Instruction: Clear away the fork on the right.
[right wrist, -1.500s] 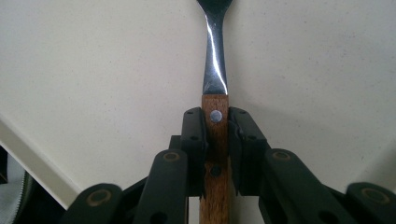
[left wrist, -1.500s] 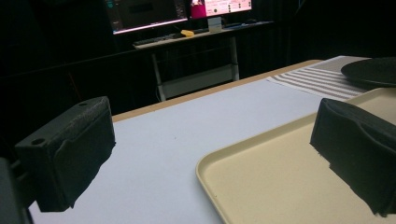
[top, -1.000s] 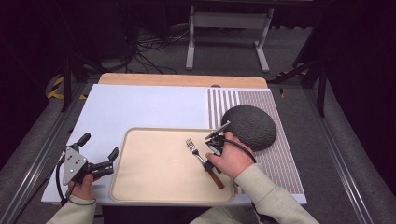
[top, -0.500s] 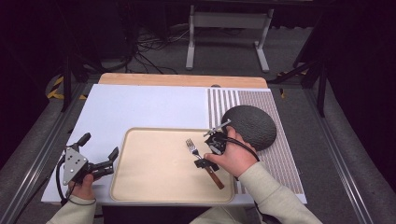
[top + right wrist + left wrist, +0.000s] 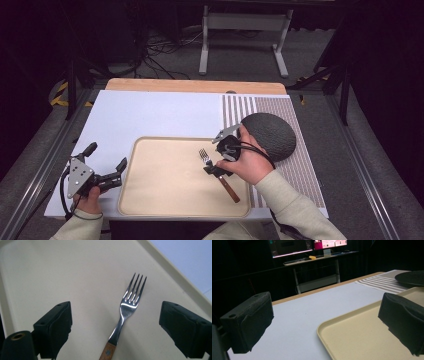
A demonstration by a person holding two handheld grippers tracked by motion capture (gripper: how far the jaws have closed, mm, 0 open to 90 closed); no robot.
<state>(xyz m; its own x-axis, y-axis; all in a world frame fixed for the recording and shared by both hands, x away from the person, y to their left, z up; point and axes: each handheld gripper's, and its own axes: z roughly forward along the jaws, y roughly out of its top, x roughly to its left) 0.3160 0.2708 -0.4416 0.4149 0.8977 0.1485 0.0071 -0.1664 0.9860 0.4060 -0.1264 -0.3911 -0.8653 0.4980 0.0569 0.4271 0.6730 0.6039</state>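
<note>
A fork (image 5: 229,188) with a wooden handle lies flat on the beige tray (image 5: 165,185), tines pointing away from me. My right gripper (image 5: 212,168) hovers low over its neck. In the right gripper view the fork (image 5: 128,303) lies between the two black pads of the right gripper (image 5: 116,322). The jaws have just been opening, they stand wide, and neither pad touches the metal. My left gripper (image 5: 106,156) rests at the tray's left edge, open and holding nothing. In the left gripper view it (image 5: 324,315) frames the tray's corner (image 5: 329,327).
A dark round plate (image 5: 272,132) sits on the striped mat (image 5: 300,175) just right of the right hand; it shows far right as the plate (image 5: 412,277). A white mat (image 5: 160,112) covers the table behind the tray. Table edges drop to dark floor.
The right gripper's jaws have spread apart around the fork, and the hand has shifted slightly. The fork stays on the tray. The left gripper has not moved.
</note>
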